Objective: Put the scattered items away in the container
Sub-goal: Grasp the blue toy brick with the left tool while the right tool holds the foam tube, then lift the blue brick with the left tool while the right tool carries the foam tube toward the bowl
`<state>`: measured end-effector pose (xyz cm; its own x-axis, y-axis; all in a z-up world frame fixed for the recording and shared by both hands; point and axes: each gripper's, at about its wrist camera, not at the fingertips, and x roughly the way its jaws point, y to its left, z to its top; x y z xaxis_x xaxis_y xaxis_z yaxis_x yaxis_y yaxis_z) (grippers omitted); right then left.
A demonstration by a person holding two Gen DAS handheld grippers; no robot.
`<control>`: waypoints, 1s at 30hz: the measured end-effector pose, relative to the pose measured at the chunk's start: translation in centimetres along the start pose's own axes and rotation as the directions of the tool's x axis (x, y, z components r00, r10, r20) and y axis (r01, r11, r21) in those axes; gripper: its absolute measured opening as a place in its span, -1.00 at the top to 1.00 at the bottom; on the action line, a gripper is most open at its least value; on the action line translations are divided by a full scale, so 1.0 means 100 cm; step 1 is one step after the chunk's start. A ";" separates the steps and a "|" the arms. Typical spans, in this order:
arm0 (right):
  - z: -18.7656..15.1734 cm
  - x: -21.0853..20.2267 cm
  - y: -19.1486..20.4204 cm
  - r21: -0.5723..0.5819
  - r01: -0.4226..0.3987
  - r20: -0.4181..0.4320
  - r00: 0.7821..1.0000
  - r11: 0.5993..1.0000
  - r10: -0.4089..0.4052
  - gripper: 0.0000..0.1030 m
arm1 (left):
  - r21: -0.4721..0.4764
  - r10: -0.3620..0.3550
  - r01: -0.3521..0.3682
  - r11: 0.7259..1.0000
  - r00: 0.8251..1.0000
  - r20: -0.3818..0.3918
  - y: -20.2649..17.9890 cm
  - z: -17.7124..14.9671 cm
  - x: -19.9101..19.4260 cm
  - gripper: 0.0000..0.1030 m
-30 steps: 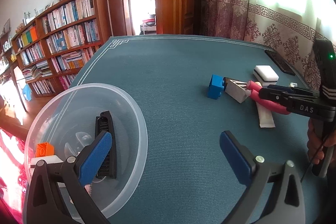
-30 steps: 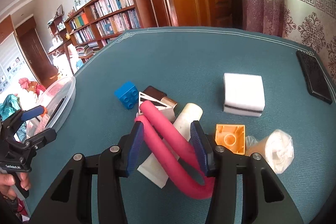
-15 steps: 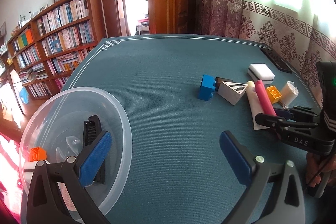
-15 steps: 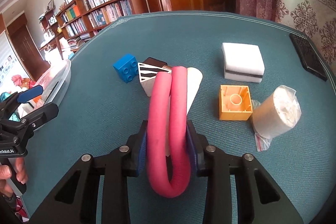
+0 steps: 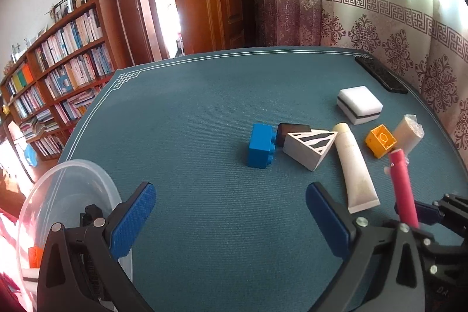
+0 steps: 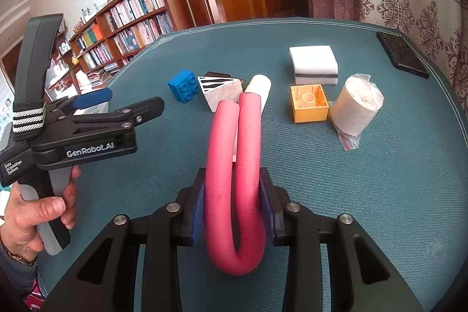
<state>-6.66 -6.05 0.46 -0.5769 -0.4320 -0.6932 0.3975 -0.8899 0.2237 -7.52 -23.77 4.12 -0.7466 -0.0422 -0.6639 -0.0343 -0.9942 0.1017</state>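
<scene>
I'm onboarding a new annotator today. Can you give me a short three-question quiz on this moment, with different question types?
1. True or false: the right gripper has its jaws shut on the pink foam tube, which is bent into a U.
2. Multiple choice: what lies directly against the blue brick? A) white sponge B) striped triangular block C) orange brick
3. Fill in: the left gripper is ____, and holds nothing.

Key: 1 true; 2 B; 3 open
</scene>
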 end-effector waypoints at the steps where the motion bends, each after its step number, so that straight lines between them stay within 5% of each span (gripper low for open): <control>1: -0.002 0.001 -0.003 0.010 -0.002 -0.002 1.000 1.000 0.002 0.30 | 0.015 0.003 -0.003 1.000 1.000 0.002 -0.004 0.002 0.004 -1.00; 6: -0.002 0.000 -0.014 0.047 -0.008 -0.001 1.000 0.999 0.008 0.30 | 0.024 -0.014 0.015 1.000 0.999 -0.030 -0.007 0.012 0.028 -0.97; 13: -0.003 0.005 -0.015 0.034 -0.010 -0.006 1.000 0.999 0.010 0.30 | -0.047 -0.061 0.056 0.997 0.992 -0.106 -0.001 0.019 0.062 -0.38; 18: -0.005 0.005 -0.013 0.021 -0.002 -0.002 1.000 1.000 0.002 0.30 | -0.054 -0.063 0.058 0.997 0.994 -0.091 -0.003 0.022 0.063 -0.12; 23: -0.006 0.006 -0.012 0.020 0.001 0.002 1.000 1.000 -0.001 0.30 | -0.033 -0.074 0.072 0.997 0.994 -0.078 -0.011 0.020 0.060 0.35; 30: -0.006 0.006 -0.011 0.022 0.005 0.005 1.000 1.000 -0.005 0.30 | -0.050 -0.062 0.060 0.997 0.997 -0.054 -0.011 0.016 0.051 0.47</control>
<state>-7.04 -5.24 -0.66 -0.5827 -0.4278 -0.6910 0.3788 -0.8952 0.2348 -12.34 -22.69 1.85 -0.7060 0.0146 -0.7080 -0.0455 -0.9987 0.0247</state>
